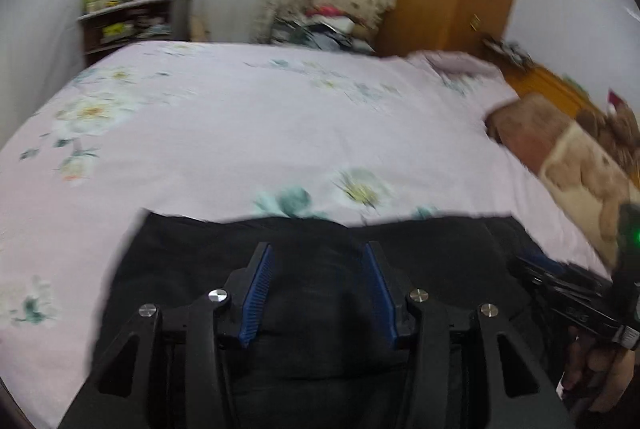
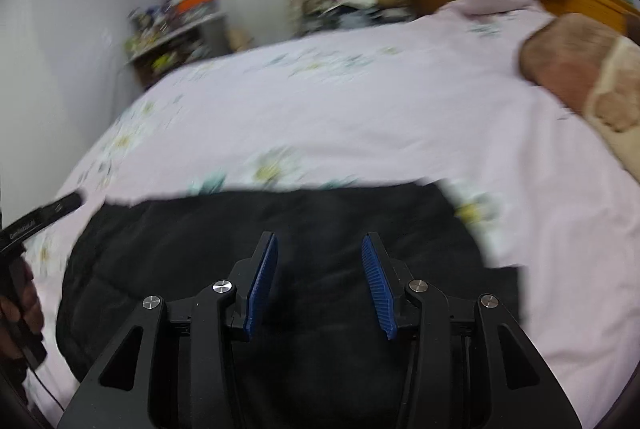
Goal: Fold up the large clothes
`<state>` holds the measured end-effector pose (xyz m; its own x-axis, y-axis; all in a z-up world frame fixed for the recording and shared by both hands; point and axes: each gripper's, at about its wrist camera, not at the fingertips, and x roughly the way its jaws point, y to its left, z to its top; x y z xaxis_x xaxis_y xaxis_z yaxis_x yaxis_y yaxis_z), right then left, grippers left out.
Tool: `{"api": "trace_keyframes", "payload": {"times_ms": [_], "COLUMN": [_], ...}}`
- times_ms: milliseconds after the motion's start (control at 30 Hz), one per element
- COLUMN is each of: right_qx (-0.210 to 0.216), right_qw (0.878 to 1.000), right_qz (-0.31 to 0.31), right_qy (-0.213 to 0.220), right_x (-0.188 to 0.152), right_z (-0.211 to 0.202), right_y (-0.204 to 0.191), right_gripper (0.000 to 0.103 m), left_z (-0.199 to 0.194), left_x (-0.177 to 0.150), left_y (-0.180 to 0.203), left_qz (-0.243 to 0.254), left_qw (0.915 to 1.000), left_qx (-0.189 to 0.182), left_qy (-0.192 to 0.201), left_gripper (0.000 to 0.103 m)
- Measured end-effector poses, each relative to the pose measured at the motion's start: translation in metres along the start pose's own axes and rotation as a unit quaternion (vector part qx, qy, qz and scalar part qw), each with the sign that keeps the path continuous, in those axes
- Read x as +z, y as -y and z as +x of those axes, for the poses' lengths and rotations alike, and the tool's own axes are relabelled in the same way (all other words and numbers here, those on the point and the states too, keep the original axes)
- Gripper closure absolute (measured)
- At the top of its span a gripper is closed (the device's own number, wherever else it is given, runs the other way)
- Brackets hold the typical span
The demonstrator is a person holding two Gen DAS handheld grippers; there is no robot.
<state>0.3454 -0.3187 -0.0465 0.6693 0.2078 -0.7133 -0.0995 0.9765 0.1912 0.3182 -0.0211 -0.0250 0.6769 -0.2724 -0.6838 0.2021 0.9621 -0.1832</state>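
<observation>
Both jaws are standing parted and gripping nothing: my left gripper (image 1: 320,289) and right gripper (image 2: 320,285) are hovering over the folded black fabric garment (image 2: 280,229). It is lying flat on the pale pink floral bedsheet (image 1: 240,133).

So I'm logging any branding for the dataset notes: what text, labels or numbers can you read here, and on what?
White lettering on the side of the left gripper, seen from the right wrist view: too blurred to read.
Lettering on the right gripper, seen from the left wrist view: too blurred to read.
Boxes on the shelf: too small to read.
</observation>
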Motion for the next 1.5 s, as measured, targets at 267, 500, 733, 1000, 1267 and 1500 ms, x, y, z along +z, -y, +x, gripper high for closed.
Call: {"api": "trace_keyframes", "payload": {"times_ms": [267, 500, 733, 1000, 1267, 1500], "right_qx": [-0.035, -0.037, -0.041, -0.044, -0.042, -0.01], "right_qw": [0.999, 0.999, 0.999, 0.999, 0.998, 1.0], "right_qz": [-0.012, -0.002, -0.005, -0.006, 0.001, 0.01], "right_qy": [-0.031, -0.024, -0.014, -0.009, -0.044, 0.006], "right_x": [-0.016, -0.023, -0.028, -0.03, -0.01, -0.005], "right_z": [0.065, 0.074, 0.076, 0.075, 0.055, -0.008], "right_y": [0.016, 0.017, 0.017, 0.015, 0.012, -0.006], "right_gripper": [0.058, 0.057, 0.057, 0.057, 0.057, 0.056], "left_z": [0.068, 0.077, 0.078, 0.078, 0.063, 0.013], "left_x": [-0.023, -0.032, -0.035, -0.036, -0.016, -0.008], "left_y": [0.003, 0.003, 0.007, 0.008, 0.013, 0.031], "left_qz": [0.021, 0.024, 0.028, 0.029, 0.037, 0.038], "left_qw": [0.998, 0.9978, 0.9973, 0.9973, 0.9951, 0.9979], "left_qx": [0.048, 0.055, 0.062, 0.063, 0.066, 0.042], "left_qy": [-0.035, -0.03, -0.026, -0.027, -0.063, -0.03], "left_gripper": [0.053, 0.053, 0.053, 0.053, 0.053, 0.054]}}
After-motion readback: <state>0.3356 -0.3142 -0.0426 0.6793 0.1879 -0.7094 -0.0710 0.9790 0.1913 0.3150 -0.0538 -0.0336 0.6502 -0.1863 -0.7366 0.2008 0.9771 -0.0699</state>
